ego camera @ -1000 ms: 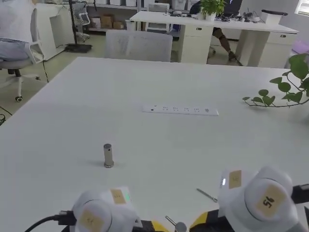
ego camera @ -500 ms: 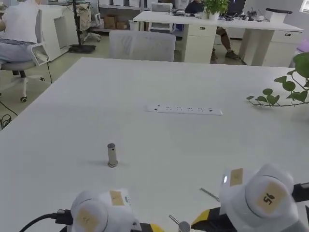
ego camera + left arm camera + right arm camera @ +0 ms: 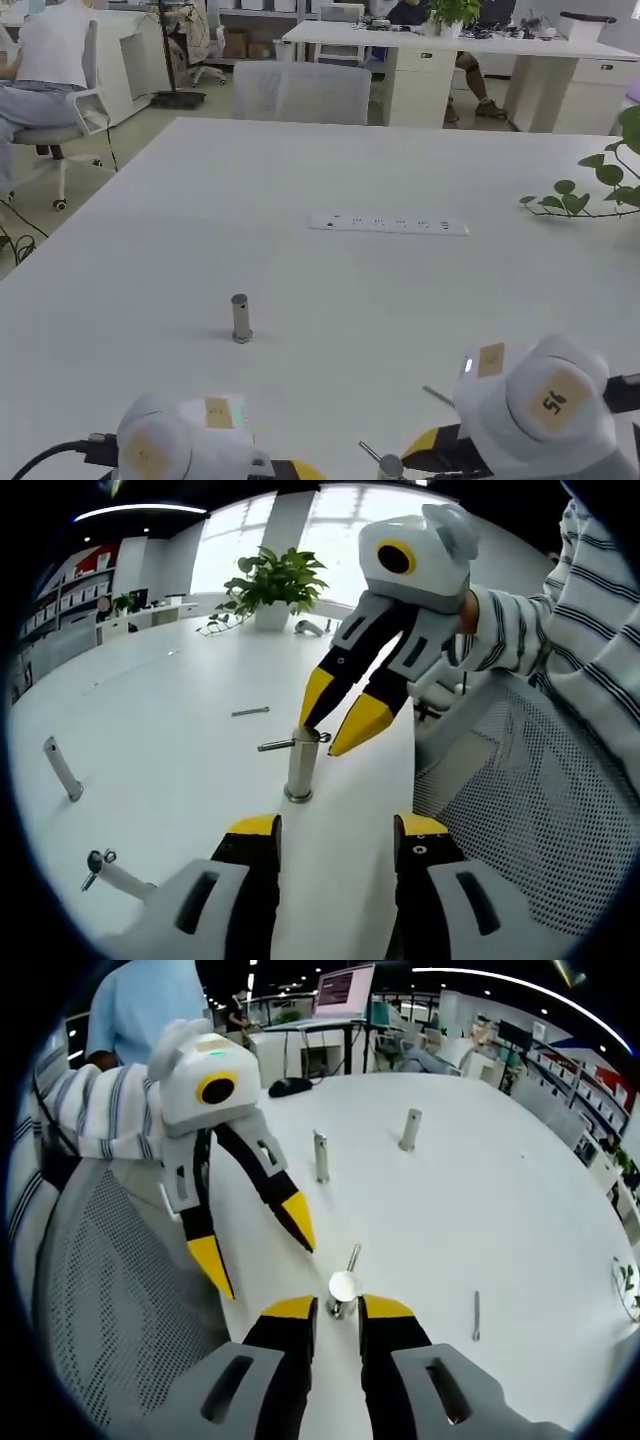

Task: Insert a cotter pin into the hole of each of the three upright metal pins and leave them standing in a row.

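Note:
An upright metal pin point(image 3: 343, 1290) with a cotter pin point(image 3: 352, 1258) through its head stands between the fingers of my right gripper point(image 3: 338, 1308), which straddle its top with a small gap. The same pin point(image 3: 300, 765) shows ahead of my open left gripper point(image 3: 340, 825). In the head view this pin point(image 3: 388, 465) sits at the bottom edge, beside the right gripper point(image 3: 405, 458). A second pin point(image 3: 115, 875) carries a cotter ring. A third, bare pin point(image 3: 240, 318) stands farther out. A loose cotter pin point(image 3: 437, 396) lies on the white table point(image 3: 400, 300).
A white power strip point(image 3: 388, 224) lies across the middle of the table. A trailing green plant point(image 3: 590, 195) reaches in at the right edge. A mesh chair point(image 3: 110, 1300) and the person's striped sleeve point(image 3: 560, 620) are at the near edge.
My left gripper has drawn back to the left, away from the pinned post. The right gripper has stayed at that post. The head camera has shifted a little.

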Tool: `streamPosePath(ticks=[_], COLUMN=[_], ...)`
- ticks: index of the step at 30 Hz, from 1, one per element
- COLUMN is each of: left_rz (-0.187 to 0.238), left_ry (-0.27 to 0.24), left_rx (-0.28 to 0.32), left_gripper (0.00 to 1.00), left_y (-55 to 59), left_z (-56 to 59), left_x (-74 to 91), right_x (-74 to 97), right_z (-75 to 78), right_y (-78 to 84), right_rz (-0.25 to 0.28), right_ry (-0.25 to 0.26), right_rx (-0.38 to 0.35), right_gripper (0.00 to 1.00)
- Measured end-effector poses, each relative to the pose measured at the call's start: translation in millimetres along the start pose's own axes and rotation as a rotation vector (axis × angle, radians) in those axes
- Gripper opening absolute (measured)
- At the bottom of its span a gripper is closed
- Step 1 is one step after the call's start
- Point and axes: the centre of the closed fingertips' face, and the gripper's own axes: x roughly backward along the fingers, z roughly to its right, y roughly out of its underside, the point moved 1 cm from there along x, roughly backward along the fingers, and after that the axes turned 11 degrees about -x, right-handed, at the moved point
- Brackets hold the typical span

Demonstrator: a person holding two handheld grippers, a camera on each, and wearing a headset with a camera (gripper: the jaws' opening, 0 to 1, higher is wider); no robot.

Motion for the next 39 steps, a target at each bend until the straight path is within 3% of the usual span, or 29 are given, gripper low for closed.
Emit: streamPosePath(ticks=[3, 5, 14, 31, 39], left_rz=[0.001, 0.023, 0.036, 0.006, 0.027], left_ry=[-0.007, -0.006, -0.035, -0.088, -0.115], left_rx=[0.004, 0.037, 0.053, 0.097, 0.119], left_gripper=[0.50, 0.52, 0.67, 0.96, 0.99], left_y=[0.8, -1.8, -3.3, 7.1, 6.8], left_z=[0.0, 1.8, 2.9, -0.6, -2.8], left_x=[2.6, 4.5, 15.0, 34.3, 43.8], right_x=[-0.4, -0.4, -0.7, -8.9, -12.5], right_z=[0.0, 0.4, 1.8, 2.9, 1.5], right_y=[-0.4, -0.6, -2.1, -4.6, -3.2], right_rz=[-0.001, -0.001, -0.002, 0.006, 0.010], right_ry=[0.000, 0.001, 0.004, 0.013, 0.020], right_rx=[-0.004, -0.005, -0.019, -0.093, -0.102], right_gripper=[0.18, 0.18, 0.19, 0.24, 0.24])
